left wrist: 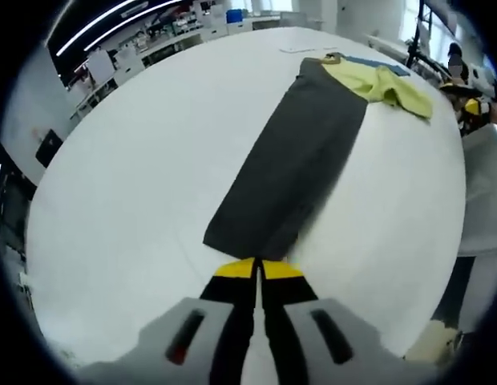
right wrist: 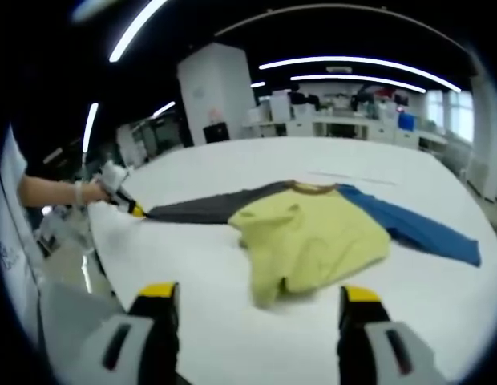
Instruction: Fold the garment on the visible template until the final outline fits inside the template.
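Left claw (left wrist: 257, 269) is clamped on the garment's (left wrist: 292, 160) grey sleeve end at 6 o'clock; right claw (right wrist: 260, 301) gapes wide above the white bench (right wrist: 441, 301).

One tabletop (right wrist: 232, 257), white and round-edged, carries everything. On it lies one garment (right wrist: 313, 233), in three colours: one dark grey part (left wrist: 288, 168) straight ahead of the left gripper (left wrist: 258, 269), one yellow part (left wrist: 385, 84) at its far end, and one blue part (right wrist: 417, 228) ahead and to the right of the right gripper (right wrist: 256, 301). Two grippers in all, each with two yellow-tipped jaws. One person's hand (right wrist: 92, 191) shows far to the left of the right gripper, holding the other one.
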`<state>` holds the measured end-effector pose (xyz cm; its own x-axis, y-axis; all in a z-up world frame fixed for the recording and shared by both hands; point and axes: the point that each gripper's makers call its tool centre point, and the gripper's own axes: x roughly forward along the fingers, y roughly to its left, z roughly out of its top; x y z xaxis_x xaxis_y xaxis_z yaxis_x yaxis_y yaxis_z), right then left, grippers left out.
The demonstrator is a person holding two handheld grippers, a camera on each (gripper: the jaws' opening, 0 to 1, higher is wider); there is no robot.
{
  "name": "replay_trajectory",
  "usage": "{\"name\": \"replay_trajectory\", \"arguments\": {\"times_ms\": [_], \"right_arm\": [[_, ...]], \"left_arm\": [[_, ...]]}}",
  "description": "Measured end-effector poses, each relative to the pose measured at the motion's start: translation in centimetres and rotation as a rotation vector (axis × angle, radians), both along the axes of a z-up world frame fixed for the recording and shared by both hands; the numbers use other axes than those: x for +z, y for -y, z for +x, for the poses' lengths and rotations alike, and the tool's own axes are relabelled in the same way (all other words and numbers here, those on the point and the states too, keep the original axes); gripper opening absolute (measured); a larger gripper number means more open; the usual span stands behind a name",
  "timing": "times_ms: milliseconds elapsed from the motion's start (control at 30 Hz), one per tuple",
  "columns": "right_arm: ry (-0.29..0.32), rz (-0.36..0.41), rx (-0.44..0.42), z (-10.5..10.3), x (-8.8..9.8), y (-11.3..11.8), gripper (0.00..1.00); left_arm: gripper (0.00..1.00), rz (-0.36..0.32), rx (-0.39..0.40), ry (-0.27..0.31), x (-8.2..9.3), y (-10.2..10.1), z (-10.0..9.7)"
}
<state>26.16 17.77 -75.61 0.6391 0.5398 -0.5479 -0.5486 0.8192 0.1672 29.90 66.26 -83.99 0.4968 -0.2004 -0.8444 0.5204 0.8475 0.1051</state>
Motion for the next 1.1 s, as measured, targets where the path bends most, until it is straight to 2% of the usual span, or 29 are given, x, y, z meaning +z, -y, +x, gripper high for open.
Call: {"name": "replay_trajectory", "arguments": {"times_ms": [33, 100, 167, 300, 367, 467, 533, 767, 833, 867, 900, 1000, 1033, 1100], "right_arm": [[0.000, -0.002, 0.000, 0.0, 0.0, 0.0, 0.81], [0.003, -0.001, -0.001, 0.0, 0.1, 0.1, 0.81], [0.004, 0.003, -0.005, 0.1, 0.2, 0.2, 0.81], [-0.001, 0.002, -0.001, 0.0, -0.2, 0.4, 0.82], [-0.004, 0.000, 0.004, 0.0, -0.3, 0.4, 0.82], [-0.005, 0.000, 0.012, 0.0, -0.4, 0.4, 0.82], [-0.003, 0.003, 0.018, 0.0, -0.3, 0.4, 0.82], [0.008, 0.006, 0.033, 0.0, -0.2, 1.0, 0.82], [0.007, 0.007, 0.037, -0.1, -0.4, 1.4, 0.82], [0.003, -0.001, 0.046, -0.2, -0.6, 1.6, 0.82], [0.003, -0.010, 0.053, -0.3, -0.7, 1.8, 0.81], [0.001, -0.043, 0.089, -0.4, -1.0, 2.4, 0.80], [0.004, -0.056, 0.102, -0.3, -1.1, 2.6, 0.80], [0.011, -0.102, 0.140, -0.1, -1.4, 3.2, 0.79]], "left_arm": [[0.05, 0.000, -0.004, 0.007, 0.1, 0.0, 0.0], [0.24, -0.032, 0.013, 0.022, 0.6, 0.4, 0.1], [0.40, -0.044, 0.007, 0.062, 1.1, 0.6, 0.5], [0.56, -0.110, 0.008, 0.119, 2.8, 2.0, 0.6], [0.69, -0.136, -0.023, 0.137, 3.5, 3.3, 0.3], [0.83, -0.152, -0.075, 0.170, 4.3, 5.0, 0.1], [0.86, -0.162, -0.081, 0.172, 4.5, 5.8, -0.1], [0.87, -0.179, -0.101, 0.182, 5.3, 8.8, -1.0], [0.88, -0.206, -0.095, 0.225, 5.9, 9.7, -0.6], [0.88, -0.217, -0.091, 0.229, 6.1, 10.2, -0.6], [0.87, -0.229, -0.094, 0.252, 7.0, 11.5, -0.8], [0.86, -0.241, -0.108, 0.269, 7.9, 13.8, -1.5], [0.86, -0.243, -0.113, 0.305, 8.8, 15.0, -2.0], [0.85, -0.261, -0.100, 0.313, 9.3, 16.2, -2.7]]}}
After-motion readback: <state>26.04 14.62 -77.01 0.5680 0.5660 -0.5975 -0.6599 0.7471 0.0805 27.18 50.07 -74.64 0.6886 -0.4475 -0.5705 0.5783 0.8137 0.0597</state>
